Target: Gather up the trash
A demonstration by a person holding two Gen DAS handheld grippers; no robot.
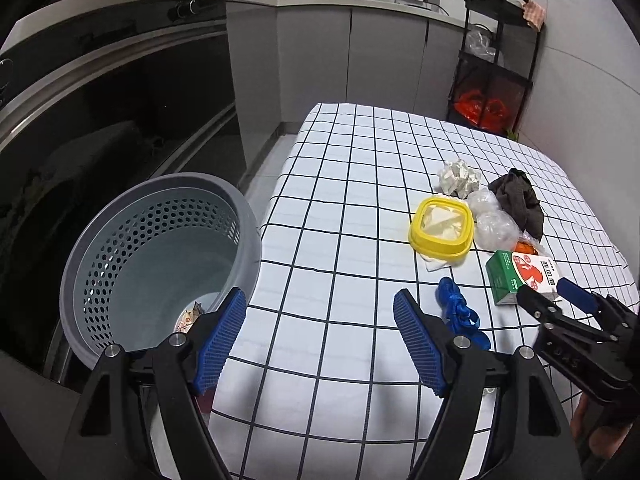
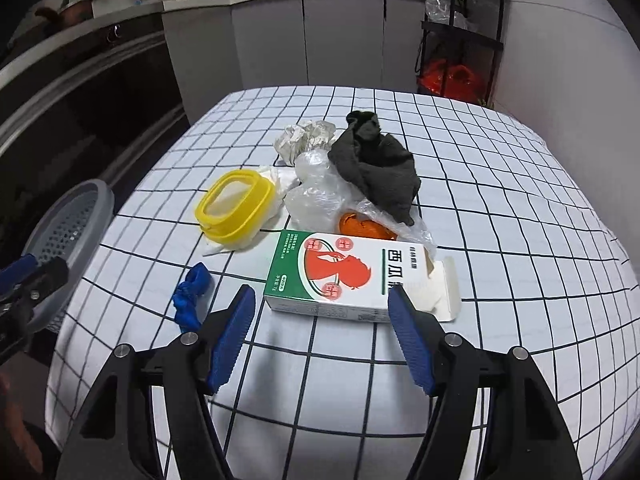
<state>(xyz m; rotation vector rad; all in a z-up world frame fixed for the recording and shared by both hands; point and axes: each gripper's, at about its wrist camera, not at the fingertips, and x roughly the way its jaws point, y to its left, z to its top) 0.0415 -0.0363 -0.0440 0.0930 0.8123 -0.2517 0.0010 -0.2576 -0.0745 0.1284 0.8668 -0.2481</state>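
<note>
Trash lies on the checked table [image 2: 500,184]: a green and white carton [image 2: 340,276] on its side, a blue scrap [image 2: 190,296], a yellow lid [image 2: 236,204] on tissue, crumpled paper [image 2: 304,138], clear plastic [image 2: 320,196], orange peel [image 2: 364,226] and a dark cloth [image 2: 380,168]. My right gripper [image 2: 320,294] is open, its fingertips just short of the carton's near edge. My left gripper [image 1: 320,300] is open and empty over the table's left edge, beside the grey perforated basket [image 1: 160,264]. The basket holds a small wrapper [image 1: 190,316].
The basket stands off the table's left side, against a dark oven front [image 1: 120,92]. Grey cabinets [image 1: 360,52] and a black shelf cart [image 1: 496,64] with red bags stand beyond the table's far end. A hand shows at the lower right of the left wrist view.
</note>
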